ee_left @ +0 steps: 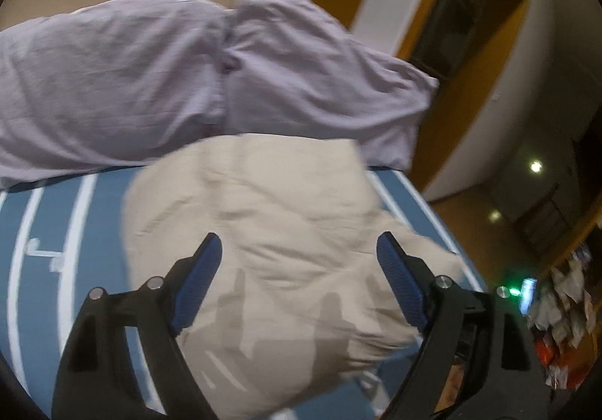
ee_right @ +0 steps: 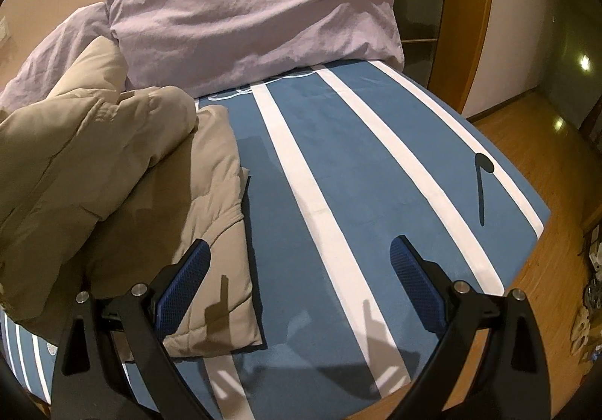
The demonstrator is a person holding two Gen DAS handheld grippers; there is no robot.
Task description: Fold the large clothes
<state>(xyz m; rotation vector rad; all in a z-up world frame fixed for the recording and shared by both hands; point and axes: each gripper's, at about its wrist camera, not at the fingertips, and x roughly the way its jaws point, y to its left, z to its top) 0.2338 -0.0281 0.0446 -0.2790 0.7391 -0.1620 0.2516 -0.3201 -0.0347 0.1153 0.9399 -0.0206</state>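
Beige padded jacket (ee_right: 124, 186) bunched at bed (ee_right: 376, 141) left edge; both claws (ee_left: 299, 250) (ee_right: 299, 254) released, empty; flatten before next fold.

Beige jacket (ee_right: 113, 171), padded cloth, matt, stitched into soft quilted panels, creased where it bunches near the bed's left edge. Lilac pillows (ee_right: 248, 9) at the head edge: thin woven cloth, matt, heavily wrinkled. The bed cover (ee_right: 338, 141) is smooth, matt blue fabric with flat white stripes. On the left gripper (ee_left: 299, 250), matt black plastic arms, shiny round metal pins, blue pads (ee_left: 399, 277) with a fine rough grid. Right gripper (ee_right: 301, 258): the same. The wooden floor (ee_right: 534, 179) is glossy, catching lamp glare.
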